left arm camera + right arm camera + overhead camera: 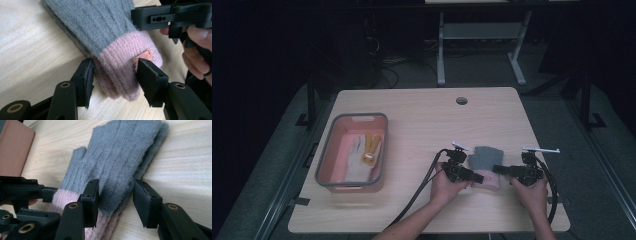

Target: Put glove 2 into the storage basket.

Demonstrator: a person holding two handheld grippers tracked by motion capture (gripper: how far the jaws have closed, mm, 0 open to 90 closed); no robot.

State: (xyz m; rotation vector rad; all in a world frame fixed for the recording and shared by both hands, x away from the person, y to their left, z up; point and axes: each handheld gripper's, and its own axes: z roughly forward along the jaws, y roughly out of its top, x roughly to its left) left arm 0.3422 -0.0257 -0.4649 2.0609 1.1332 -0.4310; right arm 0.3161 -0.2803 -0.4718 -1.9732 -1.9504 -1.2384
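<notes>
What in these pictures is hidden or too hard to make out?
- Label on the glove, left gripper view: print too small, partly behind a jaw.
- Glove's cuff, right gripper view: covered by the left hand-held gripper.
- Things in the bin, high view: too small to identify.

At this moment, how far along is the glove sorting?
Done: one grey and tan glove already lies in the pink bin. In hand: the grey glove with the pink cuff lies on the table; the left gripper straddles its cuff, the right gripper its edge, neither visibly clamped. Left: grip it, lift it, probably move it to the bin.
</notes>
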